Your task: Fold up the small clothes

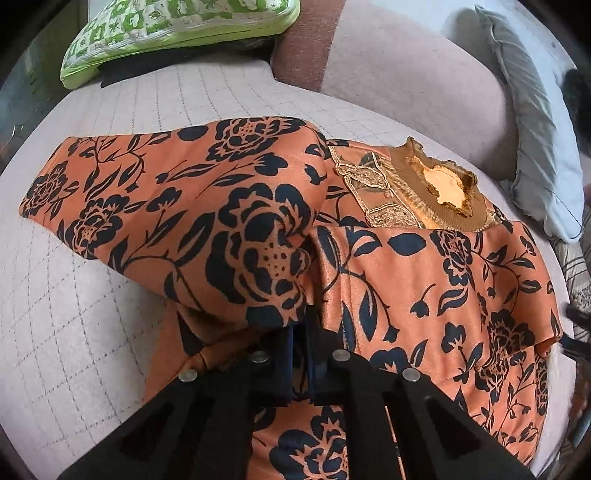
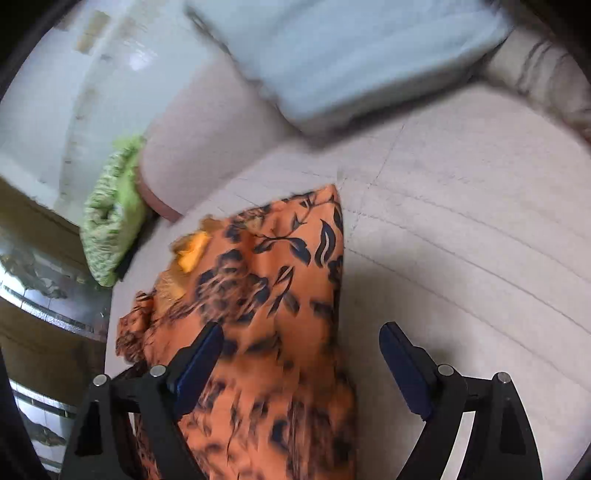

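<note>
An orange garment [image 1: 406, 295] with a dark floral print lies on the quilted sofa seat [image 1: 74, 295], its brown ruffled collar [image 1: 443, 184] towards the backrest. One sleeve [image 1: 166, 206] is lifted and folded across the body. My left gripper [image 1: 306, 325] is shut on the cloth at the base of that sleeve, and the fabric drapes over its fingertips. In the blurred right wrist view my right gripper [image 2: 301, 336] stands open over the garment [image 2: 273, 280]. Its left finger [image 2: 207, 350] is above the cloth, its right finger [image 2: 399, 354] above the bare seat [image 2: 461, 221]. Nothing is gripped there.
A green patterned cushion [image 1: 177, 33] lies at the seat's far corner and also shows in the right wrist view [image 2: 110, 229]. A grey pillow [image 1: 535, 122] leans on the pink backrest [image 1: 406, 74]. A pale blue pillow [image 2: 351, 55] sits behind the garment.
</note>
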`<action>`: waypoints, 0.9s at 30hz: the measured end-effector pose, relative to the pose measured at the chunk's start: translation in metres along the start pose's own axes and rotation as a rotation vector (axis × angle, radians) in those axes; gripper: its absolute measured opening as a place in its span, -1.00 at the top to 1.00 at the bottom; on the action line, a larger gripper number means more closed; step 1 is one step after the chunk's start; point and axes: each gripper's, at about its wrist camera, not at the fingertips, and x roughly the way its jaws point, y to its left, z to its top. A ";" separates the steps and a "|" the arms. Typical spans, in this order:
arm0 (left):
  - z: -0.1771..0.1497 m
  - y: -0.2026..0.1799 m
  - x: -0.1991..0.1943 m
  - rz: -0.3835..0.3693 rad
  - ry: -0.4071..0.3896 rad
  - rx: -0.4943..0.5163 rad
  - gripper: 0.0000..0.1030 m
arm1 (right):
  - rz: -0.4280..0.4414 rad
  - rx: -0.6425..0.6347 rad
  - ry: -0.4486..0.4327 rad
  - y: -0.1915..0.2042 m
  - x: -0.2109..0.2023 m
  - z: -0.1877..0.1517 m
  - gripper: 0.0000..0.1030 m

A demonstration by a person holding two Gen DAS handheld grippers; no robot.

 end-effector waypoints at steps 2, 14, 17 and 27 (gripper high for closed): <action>0.000 0.000 0.000 0.003 -0.006 0.021 0.86 | 0.000 0.015 0.080 0.000 0.033 0.007 -0.08; -0.003 -0.002 -0.012 -0.063 -0.034 0.036 0.58 | -0.250 -0.160 -0.029 -0.002 0.018 -0.007 0.36; -0.006 0.011 -0.027 -0.139 -0.030 -0.025 0.39 | -0.312 -0.162 -0.131 0.007 -0.017 -0.013 0.03; -0.001 -0.012 -0.007 0.065 0.004 -0.002 0.01 | -0.005 -0.212 -0.197 0.052 -0.055 -0.109 -0.31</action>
